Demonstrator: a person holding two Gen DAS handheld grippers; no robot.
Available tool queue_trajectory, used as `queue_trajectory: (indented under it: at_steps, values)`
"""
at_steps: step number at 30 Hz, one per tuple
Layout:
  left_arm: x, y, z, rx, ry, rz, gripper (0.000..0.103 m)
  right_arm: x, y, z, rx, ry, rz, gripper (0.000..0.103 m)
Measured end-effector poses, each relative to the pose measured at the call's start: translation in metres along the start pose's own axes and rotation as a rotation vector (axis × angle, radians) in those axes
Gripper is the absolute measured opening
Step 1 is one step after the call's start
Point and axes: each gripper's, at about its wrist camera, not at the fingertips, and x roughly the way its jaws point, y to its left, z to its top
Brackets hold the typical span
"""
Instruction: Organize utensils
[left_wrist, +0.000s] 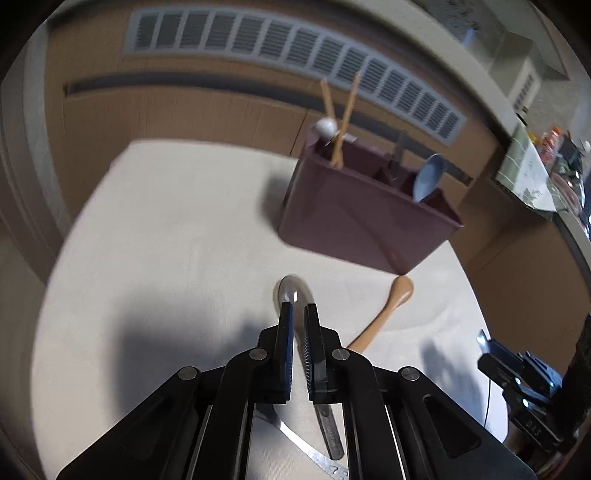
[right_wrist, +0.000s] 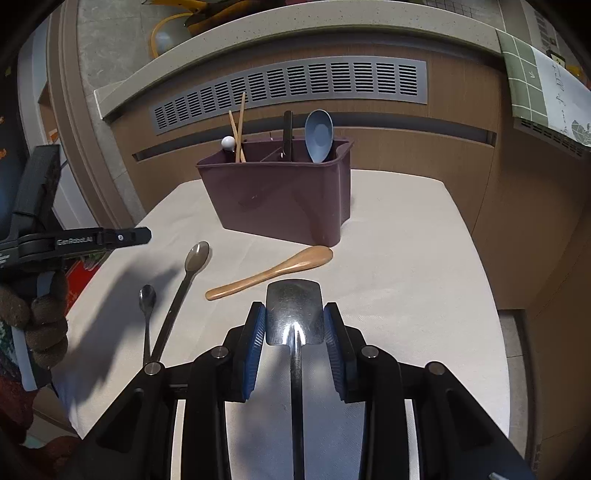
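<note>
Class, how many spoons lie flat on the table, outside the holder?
3: the wooden spoon nearest the holder, then the long metal spoon and small metal spoon side by side, left.

Dim, soft shadows on tablecloth (right_wrist: 406, 258) — left view motion-blurred, fisheye edges dark.

Each camera rides on its own tongs, looking forward and down along the fingers, close above the desk (left_wrist: 166, 229). The left view faces the caddy (left_wrist: 354, 218) from its left, the right view head-on. Both share the caddy, wooden spoon (right_wrist: 273, 272) and wall vent (right_wrist: 295, 86).
</note>
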Motion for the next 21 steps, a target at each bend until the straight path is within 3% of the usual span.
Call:
queue_trajectory:
  at_steps: [1, 3, 5, 7, 9, 13, 15, 17, 21]
  values:
    - [0.012, 0.005, -0.002, -0.020, 0.021, -0.010, 0.012, 0.000, -0.001, -0.002, 0.004, 0.004, -0.003, 0.029]
    - [0.027, 0.009, -0.003, -0.041, 0.052, -0.007, 0.037, 0.003, -0.005, -0.005, 0.017, 0.017, -0.003, 0.029]
    - [0.042, 0.002, -0.006, -0.029, 0.077, -0.014, 0.043, 0.007, -0.010, -0.010, 0.039, 0.035, 0.002, 0.029]
    - [0.059, -0.009, -0.006, 0.012, 0.117, 0.011, 0.043, 0.011, -0.014, -0.013, 0.052, 0.048, 0.001, 0.029]
    - [0.065, -0.024, -0.004, 0.081, 0.081, 0.100, 0.044, 0.014, -0.018, -0.015, 0.064, 0.056, -0.003, 0.029]
    - [0.082, -0.047, 0.000, 0.156, 0.100, 0.257, 0.044, 0.013, -0.017, -0.015, 0.056, 0.038, -0.029, 0.029]
    - [0.086, -0.057, -0.002, 0.205, 0.096, 0.301, 0.043, 0.011, -0.017, -0.014, 0.057, 0.027, -0.033, 0.029]
    - [0.082, -0.055, -0.001, 0.196, 0.105, 0.257, 0.033, 0.008, -0.019, -0.011, 0.079, 0.010, -0.022, 0.029]
    - [0.042, -0.053, -0.007, 0.180, 0.005, 0.158, 0.033, -0.009, -0.023, -0.004, 0.101, -0.042, 0.008, 0.029]
